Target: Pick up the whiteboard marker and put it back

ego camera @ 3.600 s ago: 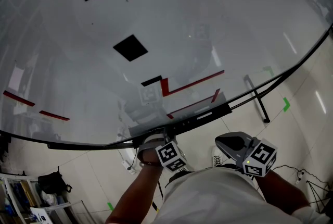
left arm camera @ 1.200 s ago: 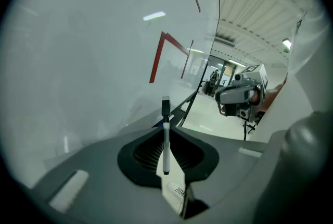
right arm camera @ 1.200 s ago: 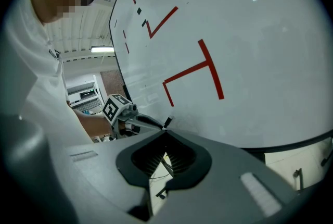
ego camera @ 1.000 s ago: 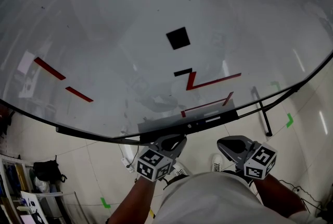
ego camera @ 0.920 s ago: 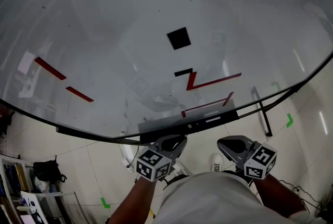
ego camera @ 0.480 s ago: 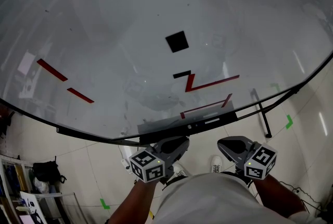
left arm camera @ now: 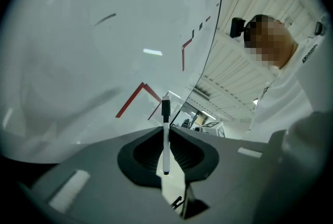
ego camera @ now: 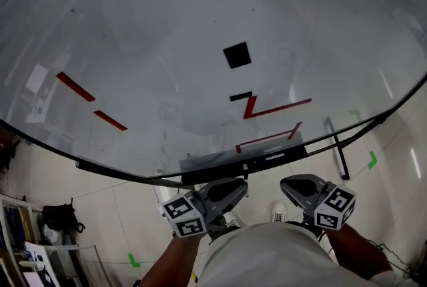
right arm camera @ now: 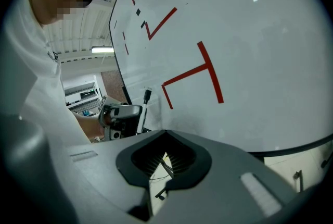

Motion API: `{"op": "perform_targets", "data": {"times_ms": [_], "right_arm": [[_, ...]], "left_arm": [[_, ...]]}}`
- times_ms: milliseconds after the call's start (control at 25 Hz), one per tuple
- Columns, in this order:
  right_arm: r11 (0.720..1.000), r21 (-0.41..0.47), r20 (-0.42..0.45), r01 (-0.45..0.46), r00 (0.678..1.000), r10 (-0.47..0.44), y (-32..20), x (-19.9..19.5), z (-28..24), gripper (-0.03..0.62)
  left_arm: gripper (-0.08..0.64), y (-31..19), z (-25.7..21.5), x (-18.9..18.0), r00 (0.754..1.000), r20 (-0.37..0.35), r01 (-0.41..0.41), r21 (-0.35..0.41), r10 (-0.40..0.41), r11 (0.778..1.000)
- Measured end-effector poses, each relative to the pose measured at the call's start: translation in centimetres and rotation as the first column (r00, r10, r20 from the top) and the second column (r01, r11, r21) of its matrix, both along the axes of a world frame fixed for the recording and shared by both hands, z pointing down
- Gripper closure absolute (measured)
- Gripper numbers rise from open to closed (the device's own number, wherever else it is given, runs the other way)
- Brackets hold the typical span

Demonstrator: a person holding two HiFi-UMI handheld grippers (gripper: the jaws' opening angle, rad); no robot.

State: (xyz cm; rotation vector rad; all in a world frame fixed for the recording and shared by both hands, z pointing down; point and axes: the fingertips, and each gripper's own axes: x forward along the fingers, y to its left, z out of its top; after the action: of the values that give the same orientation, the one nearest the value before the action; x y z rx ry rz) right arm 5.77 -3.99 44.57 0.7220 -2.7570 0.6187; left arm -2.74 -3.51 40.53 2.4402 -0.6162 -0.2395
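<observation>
The whiteboard marker [left arm camera: 165,116], white with a black cap, stands upright between the jaws of my left gripper [left arm camera: 166,137], which is shut on it. In the head view the left gripper [ego camera: 223,192] hangs just below the dark tray ledge [ego camera: 220,169] of the whiteboard [ego camera: 167,45], and the marker cannot be made out there. My right gripper [ego camera: 299,187] is beside it, lower right of the tray, shut with nothing held. The right gripper view shows its jaws [right arm camera: 165,137] shut and, beyond them, the left gripper [right arm camera: 122,113] with the marker [right arm camera: 146,100] sticking up.
The whiteboard carries red lines and black squares [ego camera: 237,55]. A small pale object [ego camera: 275,156] lies on the tray. A stand leg [ego camera: 337,152] and green tape marks [ego camera: 371,159] are on the tiled floor at the right. A shelf [ego camera: 27,259] and black bag [ego camera: 57,219] are lower left.
The left gripper has come away from the tray ledge and turned, its marker cube swinging down and left. The right gripper has stayed in place.
</observation>
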Motion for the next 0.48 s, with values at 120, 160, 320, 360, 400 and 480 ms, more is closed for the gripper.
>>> {"op": "perform_targets", "data": {"times_ms": [120,160,320,360,400,480], "right_arm": [[1.0,0.0,0.0,0.006,1.0,-0.006,0.0,-0.3,0.0,0.591],[1.0,-0.001,-0.001,0.008,1.0,-0.008,0.1,-0.3,0.0,0.591],[1.0,-0.004,-0.005,0.012,1.0,-0.012,0.2,-0.4,0.2,0.591],[1.0,-0.005,-0.005,0.012,1.0,-0.012,0.2,-0.4,0.2,0.591],[1.0,-0.005,-0.005,0.012,1.0,-0.012,0.2,-0.4,0.2,0.591],[1.0,-0.005,-0.006,0.011,1.0,-0.011,0.1,-0.4,0.3,0.591]], "left_arm": [[0.505,0.3,-0.9,-0.3,0.999,-0.042,-0.011,0.025,0.012,1.0],[0.505,0.4,-1.3,-0.3,0.999,-0.044,-0.012,0.039,0.014,0.999],[0.505,0.8,-2.6,-0.4,0.999,-0.04,-0.014,0.116,0.019,0.993],[0.505,0.9,-2.9,-0.4,0.999,-0.036,-0.014,0.134,0.018,0.991],[0.505,0.9,-3.1,-0.4,0.999,-0.03,-0.012,0.151,0.017,0.988],[0.505,1.0,-3.4,-0.5,1.0,-0.015,-0.01,0.178,0.013,0.984]]}}
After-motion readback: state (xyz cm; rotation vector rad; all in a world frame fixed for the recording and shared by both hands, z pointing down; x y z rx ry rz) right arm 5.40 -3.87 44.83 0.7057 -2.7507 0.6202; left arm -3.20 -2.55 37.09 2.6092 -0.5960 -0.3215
